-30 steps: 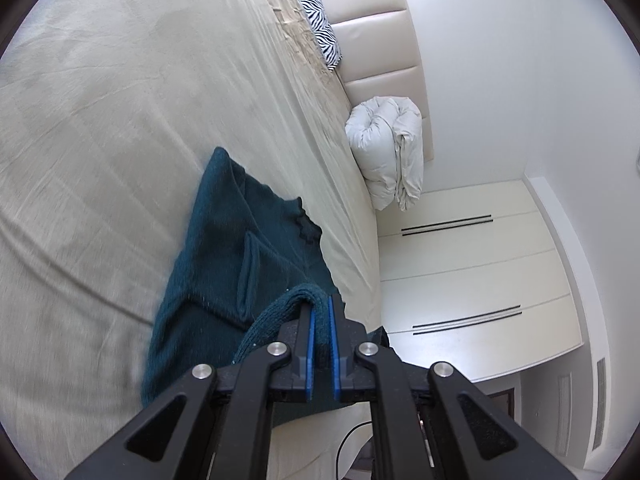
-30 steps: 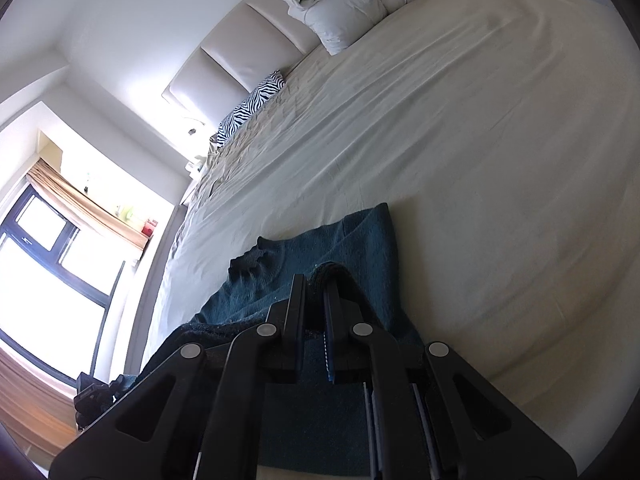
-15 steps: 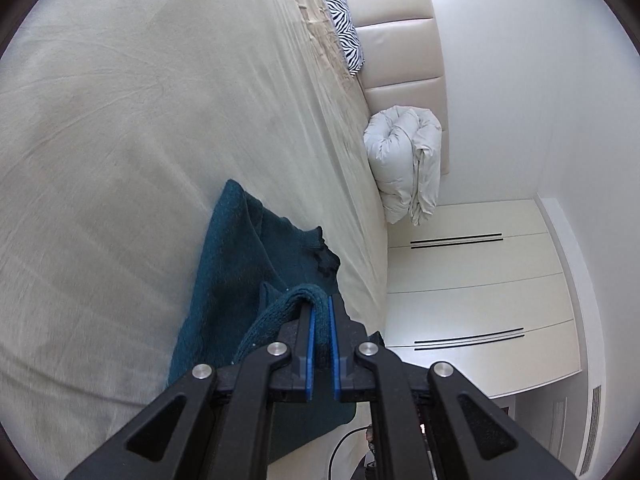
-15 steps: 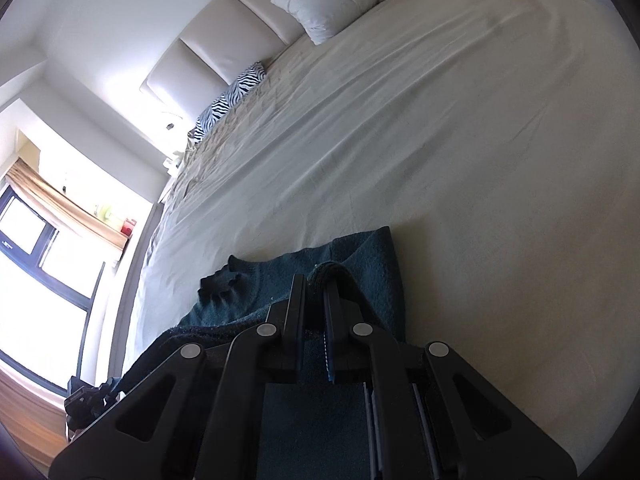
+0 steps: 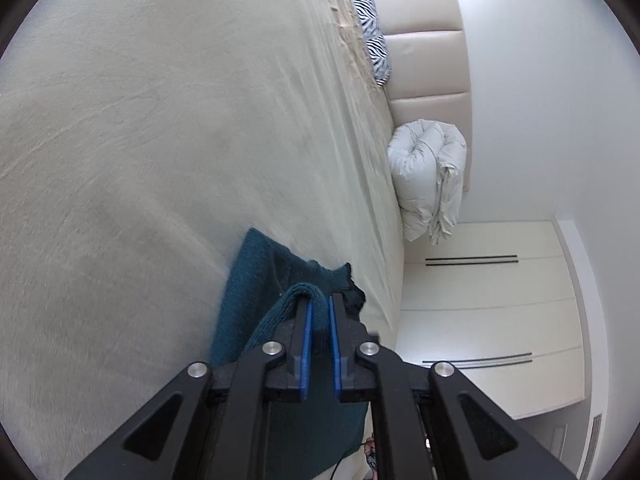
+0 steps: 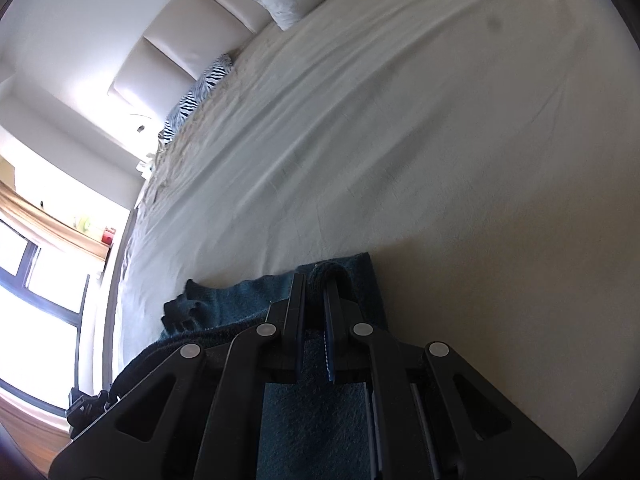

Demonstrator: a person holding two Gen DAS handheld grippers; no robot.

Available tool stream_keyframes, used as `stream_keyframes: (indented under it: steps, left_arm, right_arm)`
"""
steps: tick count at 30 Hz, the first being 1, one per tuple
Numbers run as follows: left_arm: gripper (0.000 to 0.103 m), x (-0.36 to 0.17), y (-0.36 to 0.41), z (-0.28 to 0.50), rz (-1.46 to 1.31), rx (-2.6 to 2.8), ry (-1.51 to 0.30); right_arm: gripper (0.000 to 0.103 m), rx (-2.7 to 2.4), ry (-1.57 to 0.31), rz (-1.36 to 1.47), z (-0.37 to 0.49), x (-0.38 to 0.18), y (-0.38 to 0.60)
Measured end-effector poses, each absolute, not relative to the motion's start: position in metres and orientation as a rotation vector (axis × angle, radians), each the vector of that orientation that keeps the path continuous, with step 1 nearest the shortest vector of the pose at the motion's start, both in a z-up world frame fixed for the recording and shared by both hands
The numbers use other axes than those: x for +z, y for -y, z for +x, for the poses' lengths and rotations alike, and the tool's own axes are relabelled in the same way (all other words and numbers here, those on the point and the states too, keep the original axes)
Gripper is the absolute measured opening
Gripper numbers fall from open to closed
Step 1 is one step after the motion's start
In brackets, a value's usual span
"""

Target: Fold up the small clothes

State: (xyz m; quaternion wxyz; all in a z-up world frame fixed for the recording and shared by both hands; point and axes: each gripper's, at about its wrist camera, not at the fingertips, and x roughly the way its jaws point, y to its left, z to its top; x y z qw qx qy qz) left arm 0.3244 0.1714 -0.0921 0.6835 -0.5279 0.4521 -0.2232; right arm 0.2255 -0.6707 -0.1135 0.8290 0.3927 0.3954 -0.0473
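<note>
At the lower centre of both frames, the left gripper [image 5: 319, 312], its jaws opening around a fold of the teal knitted sweater [image 5: 256, 276] lying on the bed sheet [image 5: 140, 140], faces the right gripper [image 6: 316, 296], clamped on another fold.

We see a wide bed [image 5: 160, 140] under a pale sheet, a zebra-striped pillow [image 5: 374, 46] and a rolled white duvet [image 5: 430, 176] against its cream padded headboard [image 5: 424, 52]. White wardrobe doors [image 5: 480, 320] stand beyond; a bright window [image 6: 36, 280] shows elsewhere.
</note>
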Motion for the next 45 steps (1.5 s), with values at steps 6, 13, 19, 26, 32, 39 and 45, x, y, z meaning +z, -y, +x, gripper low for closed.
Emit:
stream_keyframes:
  steps: [6, 13, 19, 26, 32, 39, 45]
  left_arm:
    - [0.057, -0.101, -0.187, 0.316, -1.201, -0.452, -1.005]
    - [0.057, -0.083, -0.181, 0.287, -1.087, -0.483, -0.989]
    - [0.057, -0.075, -0.159, 0.241, -0.914, -0.491, -0.985]
    - [0.057, -0.082, -0.153, 0.209, -0.801, -0.418, -0.973]
    - [0.047, -0.087, -0.143, 0.201, -0.735, -0.393, -0.986]
    - [0.03, -0.087, -0.137, 0.189, -0.632, -0.351, -0.974]
    - [0.018, -0.087, -0.13, 0.185, -0.566, -0.334, -0.97]
  right_arm:
    - [0.065, -0.114, -0.793, 0.847, 0.218, -0.117, 0.672]
    - [0.069, -0.121, -0.766, 0.812, 0.195, -0.106, 0.674]
    - [0.063, -0.127, -0.805, 0.658, 0.157, -0.101, 0.653]
    - [0.051, -0.132, -0.842, 0.502, 0.118, -0.095, 0.624]
    - [0.037, -0.122, -0.878, 0.35, 0.099, -0.094, 0.602]
    - [0.032, -0.154, -0.899, 0.364, 0.088, -0.106, 0.606]
    - [0.032, -0.148, -0.898, 0.378, 0.085, -0.111, 0.609]
